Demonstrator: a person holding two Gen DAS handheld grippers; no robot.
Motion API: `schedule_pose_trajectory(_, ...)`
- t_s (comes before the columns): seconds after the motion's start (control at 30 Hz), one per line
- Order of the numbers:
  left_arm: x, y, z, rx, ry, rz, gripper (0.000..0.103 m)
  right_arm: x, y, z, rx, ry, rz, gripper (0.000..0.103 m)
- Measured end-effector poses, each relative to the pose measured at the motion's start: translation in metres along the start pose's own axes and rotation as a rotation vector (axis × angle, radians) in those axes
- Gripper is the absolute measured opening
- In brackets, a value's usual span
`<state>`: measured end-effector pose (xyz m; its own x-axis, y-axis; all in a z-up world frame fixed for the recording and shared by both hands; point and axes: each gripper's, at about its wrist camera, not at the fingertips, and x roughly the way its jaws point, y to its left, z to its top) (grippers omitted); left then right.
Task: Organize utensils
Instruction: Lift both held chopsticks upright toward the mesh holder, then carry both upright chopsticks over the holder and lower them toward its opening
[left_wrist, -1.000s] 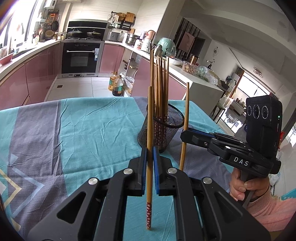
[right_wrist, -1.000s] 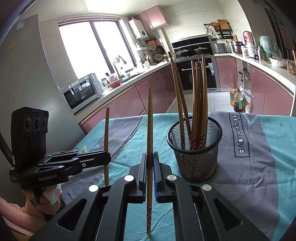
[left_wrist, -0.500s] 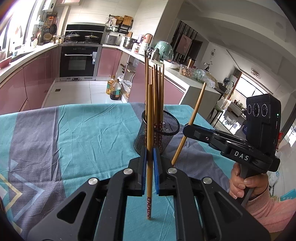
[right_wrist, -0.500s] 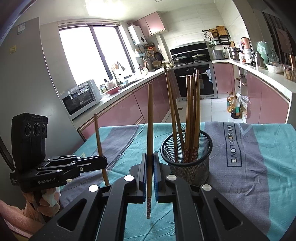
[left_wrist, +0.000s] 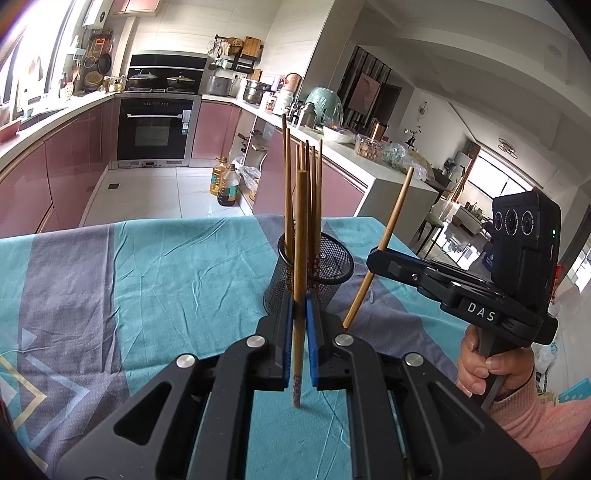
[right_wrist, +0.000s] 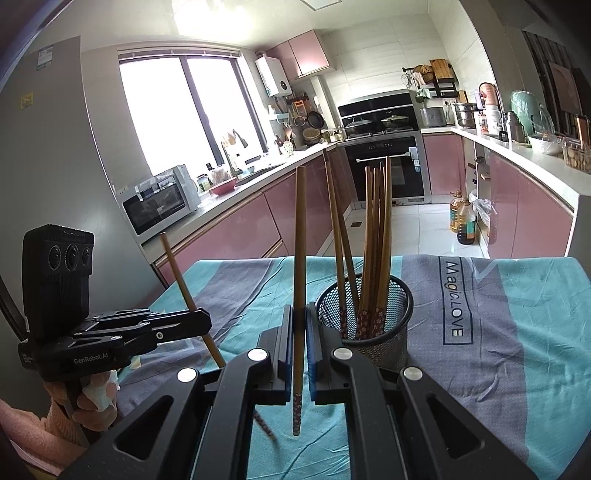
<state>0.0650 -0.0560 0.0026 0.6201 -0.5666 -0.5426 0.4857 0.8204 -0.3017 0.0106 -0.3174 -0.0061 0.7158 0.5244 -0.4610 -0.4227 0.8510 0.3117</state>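
Left fingers (left_wrist: 300, 341) clamped on one upright chopstick (left_wrist: 301, 258); right fingers (right_wrist: 300, 349) clamp another chopstick (right_wrist: 300, 258). Mesh holder (right_wrist: 365, 317) sits just ahead-right of right fingers, nearer them. Shafts vertical, matching its opening.

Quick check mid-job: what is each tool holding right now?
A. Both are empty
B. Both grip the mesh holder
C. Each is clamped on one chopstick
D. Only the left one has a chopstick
C: the left tool pinches one chopstick upright, the right tool pinches another chopstick, and the mesh holder stands ungripped on the tablecloth.
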Motion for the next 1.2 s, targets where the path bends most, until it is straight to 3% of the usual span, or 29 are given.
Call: schedule_pose_trajectory(1.2, -0.004, -0.014, 0.024, 0.038, -0.046, 0.004, 0.007, -0.011, 0.003, 0.019, -0.042, -0.048, -0.029, 0.006)
